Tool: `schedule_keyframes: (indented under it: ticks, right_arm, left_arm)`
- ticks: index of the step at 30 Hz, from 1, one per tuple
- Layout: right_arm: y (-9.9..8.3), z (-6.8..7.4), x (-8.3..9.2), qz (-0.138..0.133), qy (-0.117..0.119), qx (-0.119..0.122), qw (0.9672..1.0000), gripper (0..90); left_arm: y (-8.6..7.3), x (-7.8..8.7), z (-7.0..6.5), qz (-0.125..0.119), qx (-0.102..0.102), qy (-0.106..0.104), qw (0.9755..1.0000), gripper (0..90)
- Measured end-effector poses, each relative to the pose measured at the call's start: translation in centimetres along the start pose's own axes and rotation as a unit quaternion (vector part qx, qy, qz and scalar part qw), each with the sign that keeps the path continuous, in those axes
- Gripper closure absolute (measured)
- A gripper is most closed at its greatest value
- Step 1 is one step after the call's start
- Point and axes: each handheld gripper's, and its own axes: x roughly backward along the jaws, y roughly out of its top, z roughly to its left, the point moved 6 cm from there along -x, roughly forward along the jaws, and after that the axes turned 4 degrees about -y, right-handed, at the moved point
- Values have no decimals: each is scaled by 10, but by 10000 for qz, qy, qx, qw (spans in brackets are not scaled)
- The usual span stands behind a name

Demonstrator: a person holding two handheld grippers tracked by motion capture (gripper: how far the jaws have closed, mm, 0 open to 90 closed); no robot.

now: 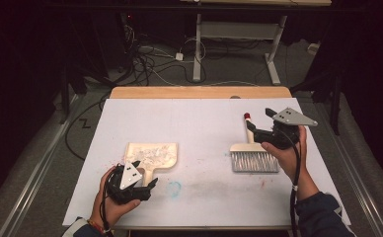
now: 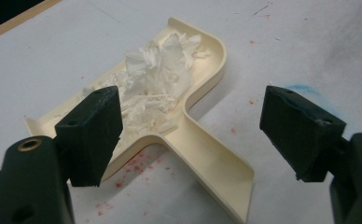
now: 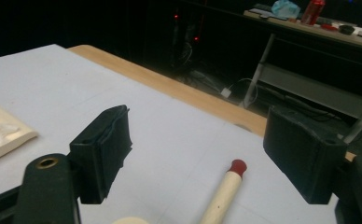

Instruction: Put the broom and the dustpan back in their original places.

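Observation:
A cream dustpan (image 1: 152, 155) lies left of centre on the white board, with a heap of white shreds (image 2: 156, 84) in its tray. Its handle (image 2: 212, 163) runs toward my left gripper (image 1: 145, 174), which hovers just over it, open, the handle between the jaws but untouched (image 2: 191, 112). At the right lies a hand brush (image 1: 254, 160) with grey bristles and a wooden handle ending in a red tip (image 3: 237, 166). My right gripper (image 1: 258, 120) is above that handle, open, its pads clear of it (image 3: 198, 135). A corner of the dustpan (image 3: 2, 135) shows at the left of the right gripper view.
The white board (image 1: 199, 123) covers a wooden table whose far edge (image 1: 199, 92) shows beyond it. A blue smudge (image 1: 173, 187) and red specks (image 2: 137, 163) mark the board. Behind the table are desk legs (image 1: 198, 49) and floor cables.

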Motion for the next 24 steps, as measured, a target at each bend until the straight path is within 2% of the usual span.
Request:
schedule_keyframes:
  ticks: [7,11,13,15,24]
  right_arm:
    - [3,4,13,-113,94,104,9998,217]
    - [3,6,21,-166,204,74,9996,203]
    - [3,8,24,-152,332,71,9993,203]
    - [4,9,27,-196,272,141,9993,194]
    - [5,14,42,-276,270,382,9985,193]
  left_arm:
    - [0,1,0,-23,-8,32,10000,198]
    - [0,1,0,-32,64,44,10000,182]
    - [-1,0,1,10,76,47,10000,177]
    - [-1,0,1,22,54,85,9999,177]
    - [-2,-2,0,66,58,107,9999,167]
